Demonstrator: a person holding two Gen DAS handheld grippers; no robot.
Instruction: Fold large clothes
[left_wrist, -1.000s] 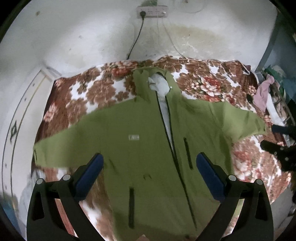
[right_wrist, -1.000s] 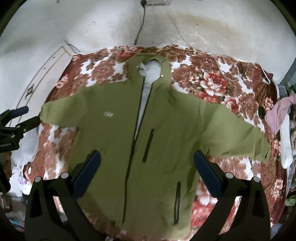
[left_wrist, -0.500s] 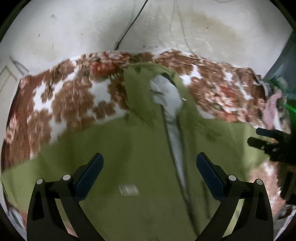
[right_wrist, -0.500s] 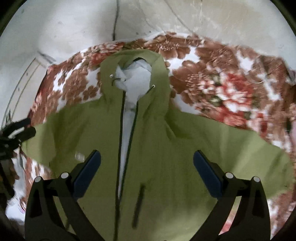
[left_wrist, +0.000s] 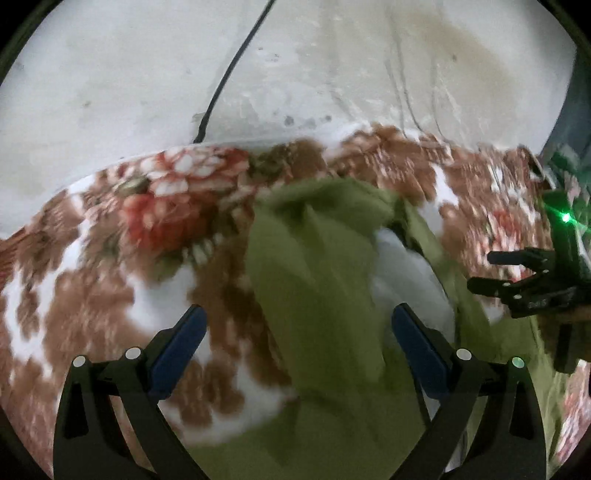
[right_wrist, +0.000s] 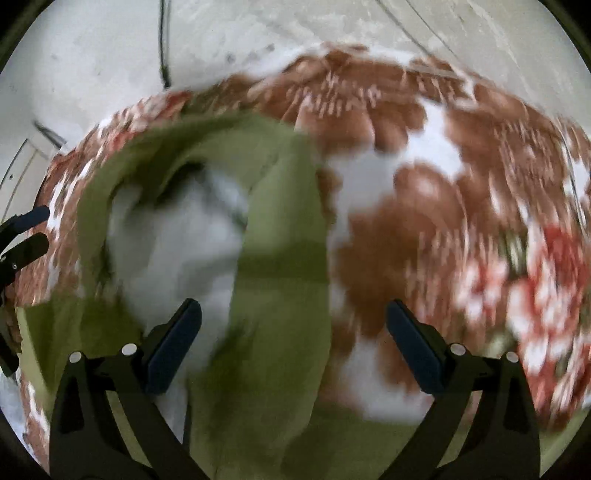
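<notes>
Now, left wrist view: left gripper (left_wrist: 297, 345) wide open, holding nothing, over green jacket's (left_wrist: 317, 295) hood on floral blanket (left_wrist: 110, 258); right gripper (left_wrist: 513, 271) far right, fingers apart. Right wrist view, blurry: right gripper (right_wrist: 293, 338) wide open, empty, jacket (right_wrist: 280, 258) beneath & left; left gripper (right_wrist: 22, 236) at left edge.

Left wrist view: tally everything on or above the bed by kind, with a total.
Green jacket: 1
Flowered blanket: 1
Hand-held gripper: 2, left and right
Total: 4
</notes>
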